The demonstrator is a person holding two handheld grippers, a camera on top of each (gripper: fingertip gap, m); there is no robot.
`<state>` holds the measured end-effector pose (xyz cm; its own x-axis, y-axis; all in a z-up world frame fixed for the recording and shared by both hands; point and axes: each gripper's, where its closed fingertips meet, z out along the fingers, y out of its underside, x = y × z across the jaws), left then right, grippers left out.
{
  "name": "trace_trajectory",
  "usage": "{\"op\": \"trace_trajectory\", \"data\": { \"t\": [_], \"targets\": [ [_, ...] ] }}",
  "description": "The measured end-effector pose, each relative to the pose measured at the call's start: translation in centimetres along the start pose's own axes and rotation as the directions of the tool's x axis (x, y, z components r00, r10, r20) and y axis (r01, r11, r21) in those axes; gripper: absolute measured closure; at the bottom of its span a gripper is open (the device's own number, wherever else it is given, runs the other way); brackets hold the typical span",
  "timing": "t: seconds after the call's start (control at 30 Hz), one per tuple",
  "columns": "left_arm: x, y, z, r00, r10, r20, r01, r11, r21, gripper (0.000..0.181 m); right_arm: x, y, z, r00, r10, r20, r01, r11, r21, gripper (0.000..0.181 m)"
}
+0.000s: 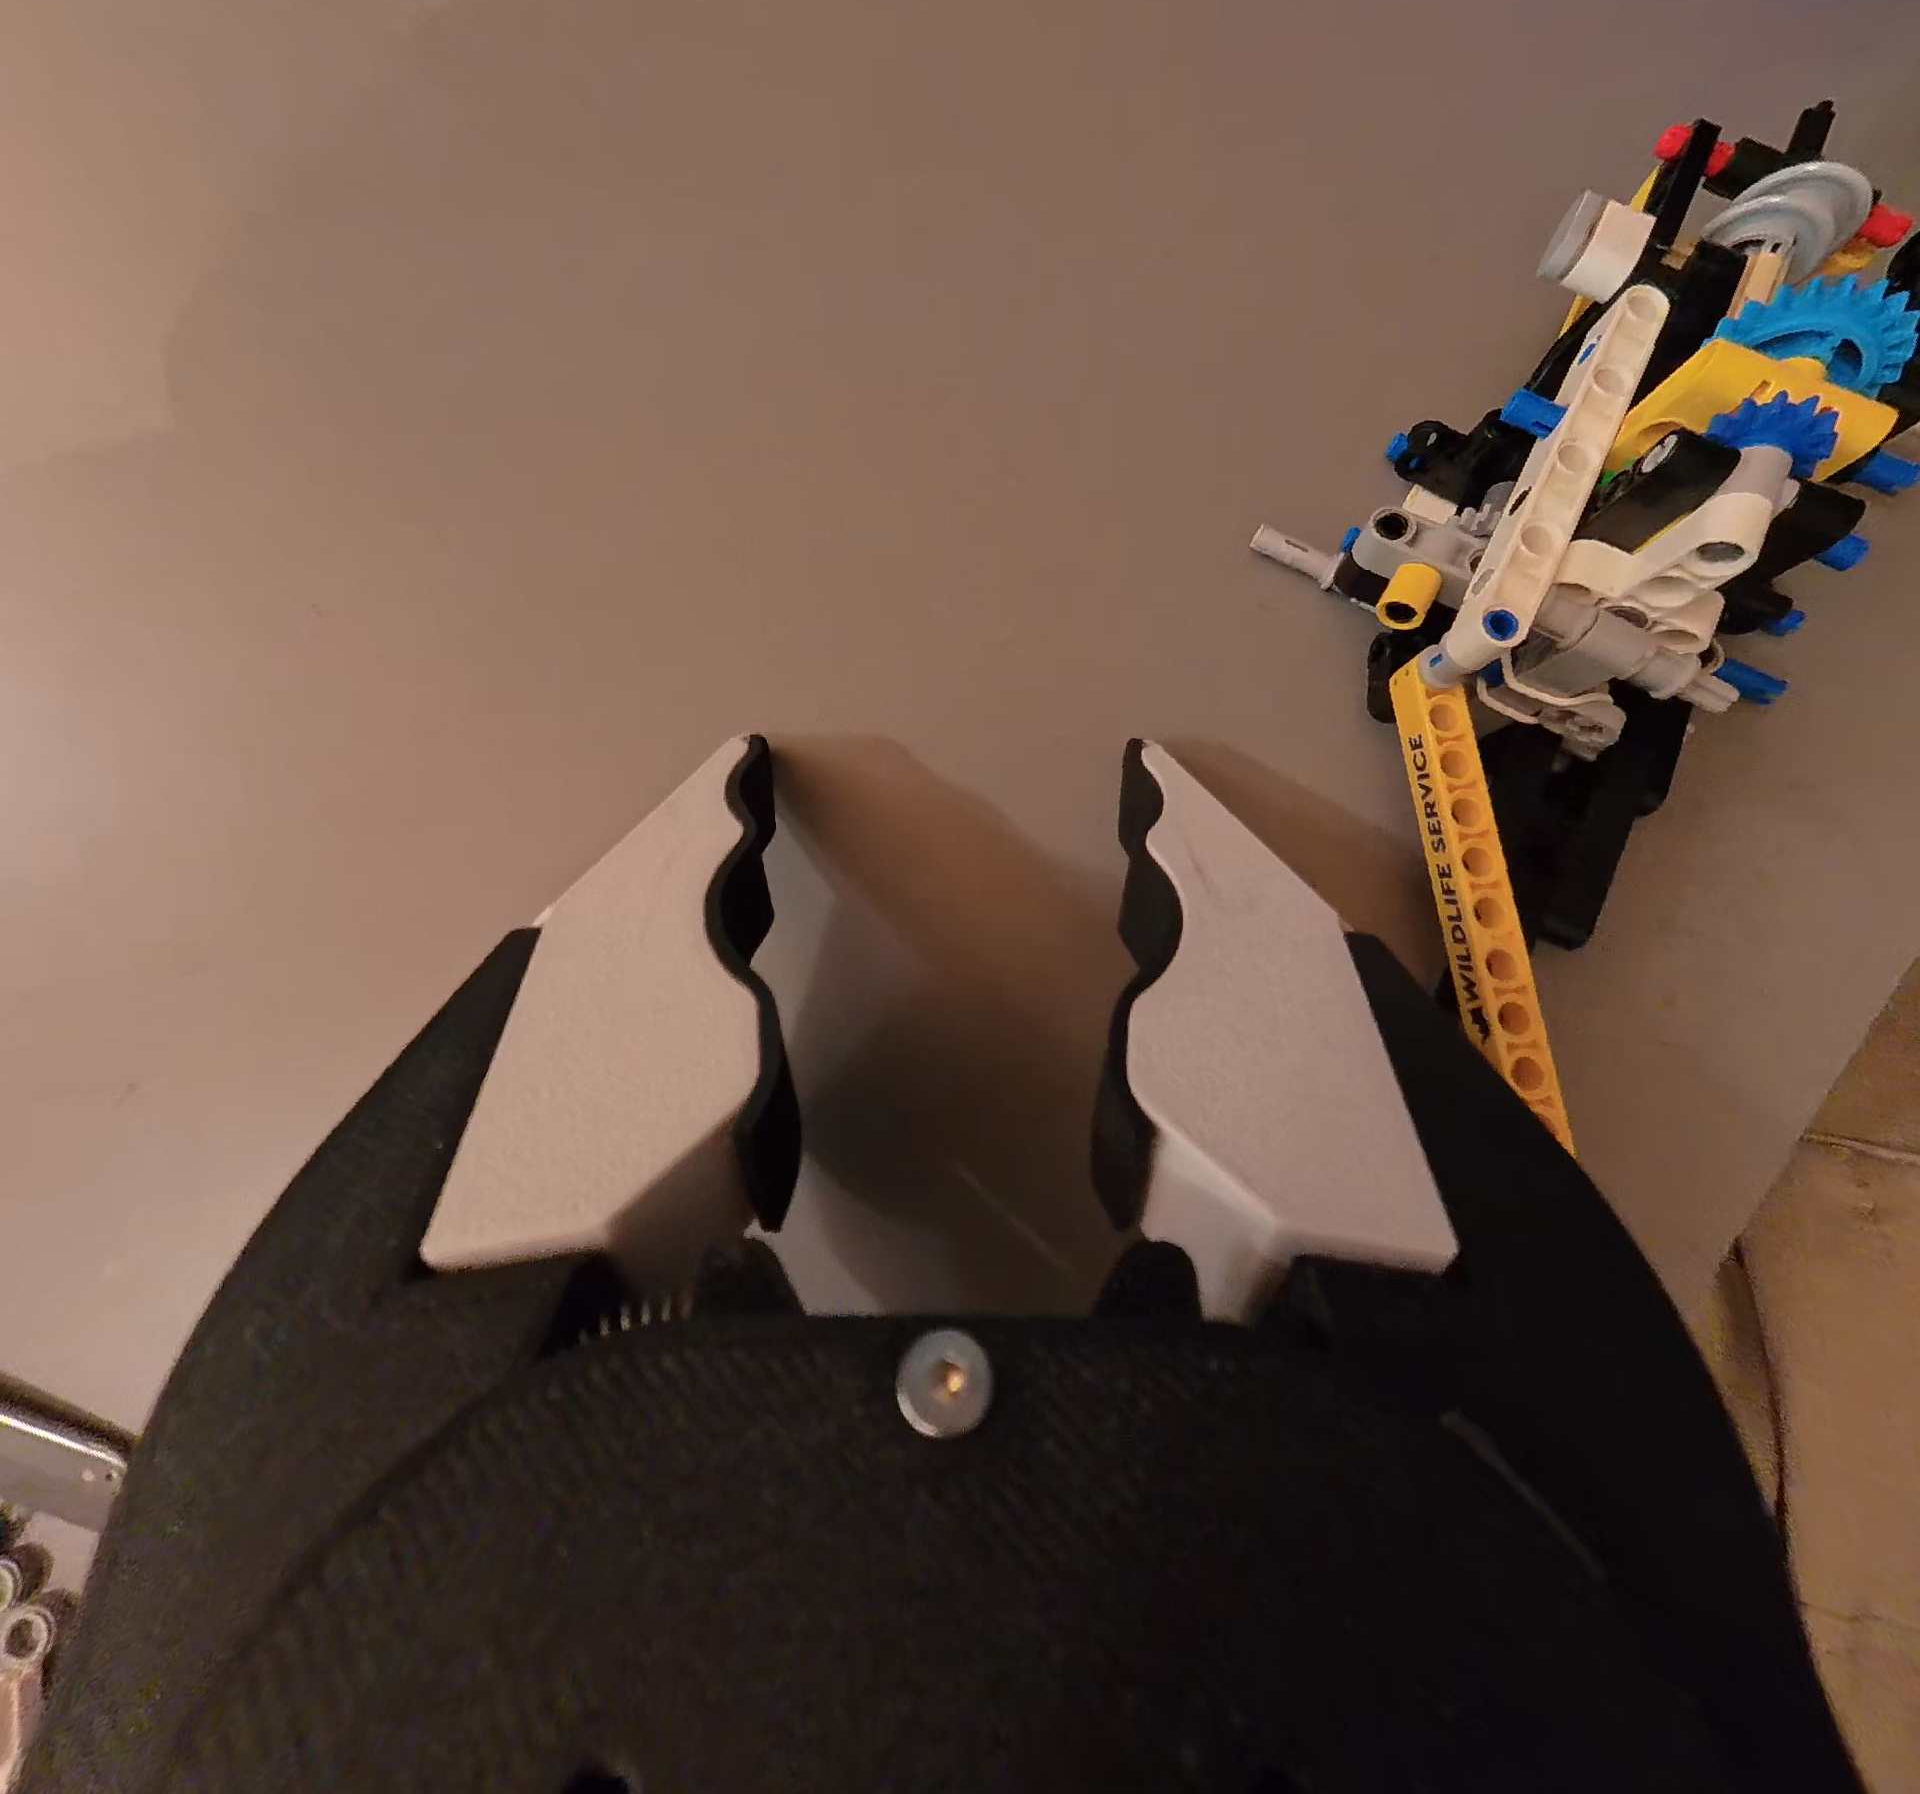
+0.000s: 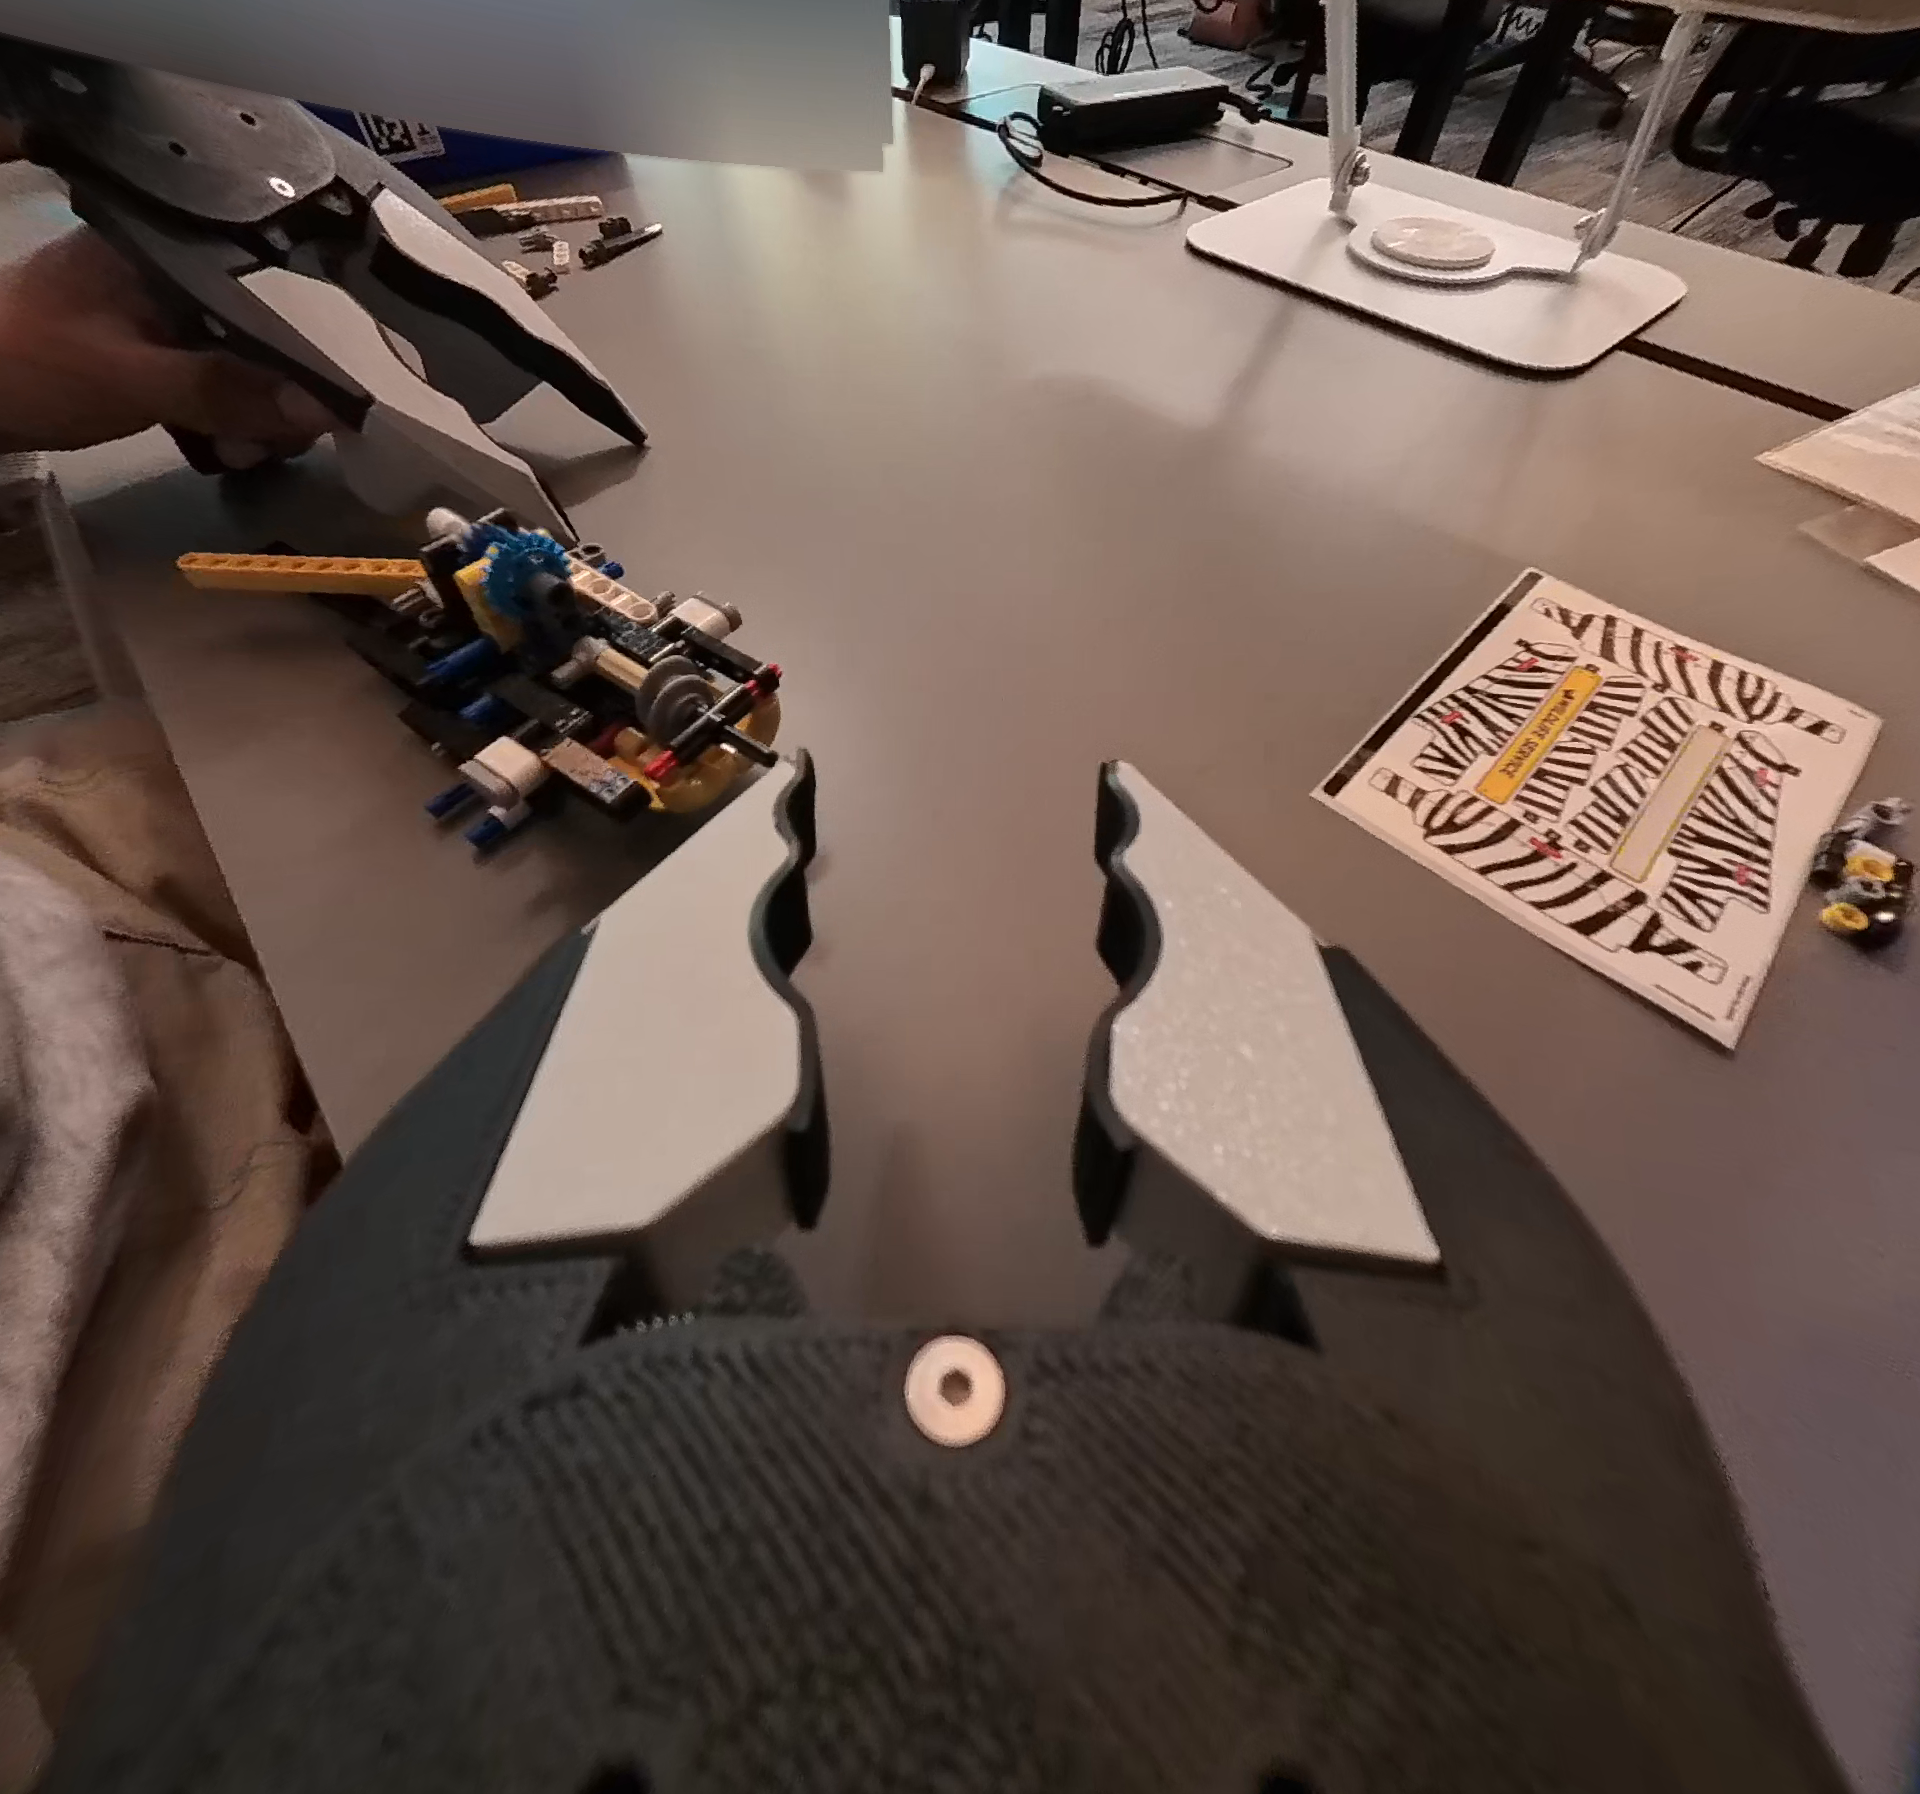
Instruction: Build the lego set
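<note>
A half-built lego model (image 1: 1662,497) of black, yellow, white and blue parts lies on the grey table (image 1: 727,290), with a long yellow beam (image 1: 1475,903) sticking out of it. My left gripper (image 1: 945,757) is open and empty, its tips down on the table just left of the model. It also shows in the right wrist view (image 2: 608,487), held by a hand just behind the model (image 2: 582,674). My right gripper (image 2: 951,773) is open and empty, above the table just right of the model.
A zebra-striped sticker sheet (image 2: 1600,799) lies at the right, with small loose parts (image 2: 1865,871) beside it. More loose lego pieces (image 2: 561,238) lie at the far left. A white stand base (image 2: 1444,269) and a black power adapter (image 2: 1132,108) are at the back.
</note>
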<state>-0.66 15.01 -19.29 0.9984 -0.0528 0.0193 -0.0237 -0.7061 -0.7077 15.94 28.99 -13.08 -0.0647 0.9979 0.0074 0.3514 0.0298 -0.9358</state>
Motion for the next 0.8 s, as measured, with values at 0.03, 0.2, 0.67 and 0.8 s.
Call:
{"op": "trace_trajectory", "data": {
  "t": [0.03,0.2,0.67,0.8],
  "targets": [
    [0.01,0.04,-0.02,1.0,-0.001,0.002,0.001,1.0,0.0,0.113,0.02,-0.08,-0.15,1.0,0.002,-0.003,-0.002,1.0,0.008,0.128],
    [0.02,0.21,-0.14,1.0,-0.003,0.018,0.003,1.0,-0.003,0.112,0.1,-0.27,-0.58,1.0,0.031,0.0,-0.031,0.999,0.029,0.127],
    [0.05,0.55,-0.44,0.999,-0.017,0.038,0.017,1.0,-0.004,0.11,-0.03,0.29,-0.28,0.999,0.047,-0.014,-0.047,0.999,-0.012,0.114],
    [0.05,0.6,-0.49,0.999,-0.019,0.039,0.019,1.0,-0.004,0.109,0.13,0.23,-0.36,0.998,0.059,-0.022,-0.059,0.998,-0.007,0.111]
  ]
}}
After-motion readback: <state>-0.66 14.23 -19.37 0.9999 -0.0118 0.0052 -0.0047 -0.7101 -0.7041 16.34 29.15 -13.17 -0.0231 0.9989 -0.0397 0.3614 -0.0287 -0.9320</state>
